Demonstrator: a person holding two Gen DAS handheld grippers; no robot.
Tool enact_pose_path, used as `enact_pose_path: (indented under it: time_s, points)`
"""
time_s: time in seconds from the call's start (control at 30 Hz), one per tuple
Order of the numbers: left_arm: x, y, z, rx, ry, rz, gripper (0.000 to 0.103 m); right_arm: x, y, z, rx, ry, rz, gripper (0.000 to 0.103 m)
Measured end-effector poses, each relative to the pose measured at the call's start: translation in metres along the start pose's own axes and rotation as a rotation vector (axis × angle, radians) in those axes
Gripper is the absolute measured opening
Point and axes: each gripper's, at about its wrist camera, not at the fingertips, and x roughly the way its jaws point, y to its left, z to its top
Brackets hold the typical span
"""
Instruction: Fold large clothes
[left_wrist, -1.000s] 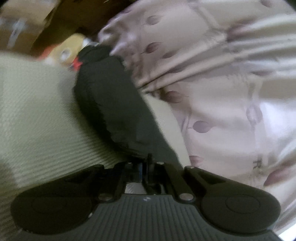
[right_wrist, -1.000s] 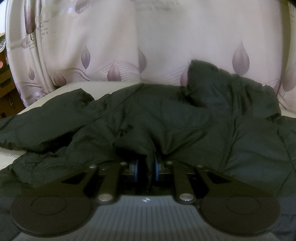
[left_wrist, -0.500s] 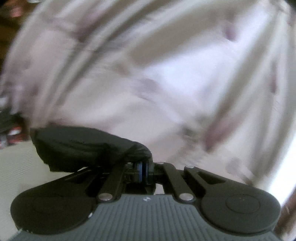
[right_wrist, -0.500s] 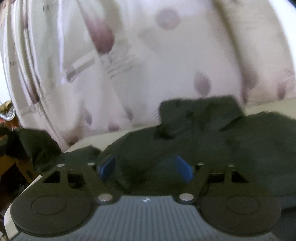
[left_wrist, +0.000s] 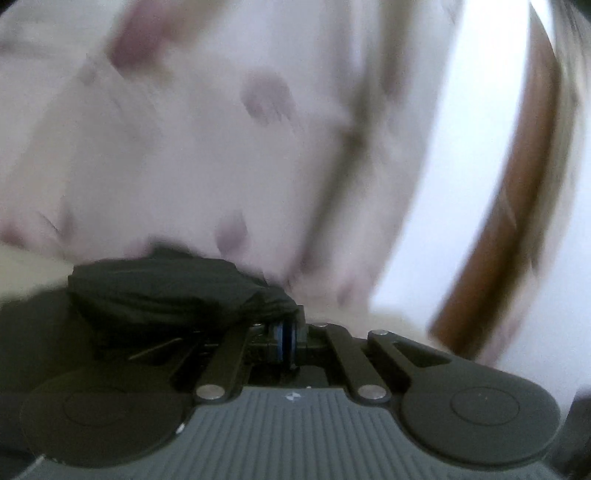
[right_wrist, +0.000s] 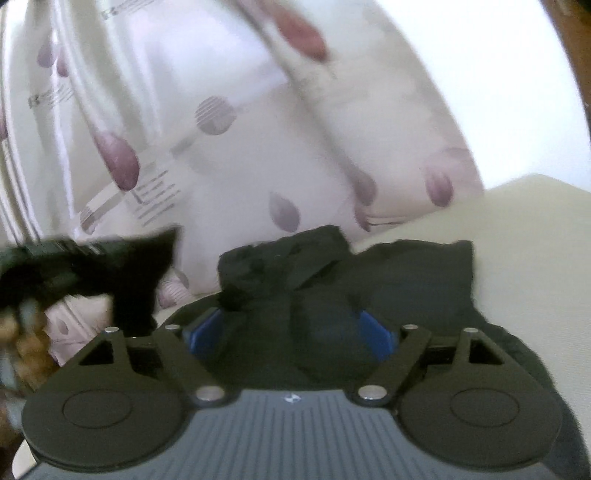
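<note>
Jacket (right_wrist: 369, 280) on cream bed (right_wrist: 524, 229)

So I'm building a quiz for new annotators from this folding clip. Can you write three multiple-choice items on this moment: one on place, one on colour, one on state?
1. Where does the curtain hang?
A. Behind the jacket
B. Under the jacket
C. Over the right hand-held gripper

2. What colour are the pads of the right hand-held gripper?
A. Red
B. Blue
C. Yellow

3. How does the left hand-held gripper stand?
A. Wide open, nothing near it
B. Shut on a fold of the jacket
C. Shut on the curtain

Answers:
1 A: the patterned curtain rises beyond the dark jacket, which lies on the pale surface.
2 B: blue pads show on both sides; those jaws have just been opening, with jacket cloth lying loose between them.
3 B: its pads are pressed together with dark cloth bunched at their tips.
</note>
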Motion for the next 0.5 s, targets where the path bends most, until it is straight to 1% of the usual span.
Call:
enact_pose_path:
  time_s: [0.07, 0.13, 0.17, 0.2, 0.23, 0.27, 0.3, 0.33, 0.4, 0.43, 0.5]
  points:
    - [0.019, -0.009, -0.022, 0.063, 0.056, 0.012, 0.015, -0.005, -0.009, 0.0, 0.015, -0.008, -0.001, 0.082]
    - [0.028, -0.015, -0.039, 0.109, 0.101, 0.011, 0.052, -0.009, -0.014, 0.001, 0.023, -0.014, -0.005, 0.082]
    - [0.027, -0.013, -0.045, 0.108, 0.101, 0.001, 0.061, -0.01, -0.016, 0.002, 0.029, -0.018, -0.002, 0.082]
    - [0.022, -0.013, -0.05, 0.106, 0.086, -0.014, 0.079, -0.011, -0.018, 0.003, 0.034, -0.021, 0.004, 0.082]
    - [0.017, -0.014, -0.053, 0.112, 0.06, -0.027, 0.094, -0.011, -0.019, 0.004, 0.037, -0.024, 0.009, 0.082]
    - [0.012, -0.016, -0.055, 0.125, 0.035, -0.03, 0.101, -0.011, -0.019, 0.005, 0.037, -0.026, 0.014, 0.082]
    - [0.003, -0.017, -0.056, 0.142, 0.001, -0.024, 0.103, -0.012, -0.019, 0.005, 0.036, -0.027, 0.019, 0.082]
    - [-0.006, -0.015, -0.054, 0.151, -0.017, -0.028, 0.103, -0.011, -0.017, 0.007, 0.032, -0.024, 0.028, 0.082]
    - [-0.025, -0.012, -0.054, 0.147, -0.025, -0.059, 0.103, -0.008, -0.008, 0.01, 0.009, -0.016, 0.056, 0.082]
    - [-0.035, -0.009, -0.053, 0.135, -0.028, -0.069, 0.103, -0.005, -0.001, 0.011, -0.014, -0.011, 0.075, 0.082]
    - [-0.06, 0.005, -0.055, 0.091, -0.047, -0.058, 0.103, 0.0, 0.016, 0.013, -0.086, 0.012, 0.12, 0.082]
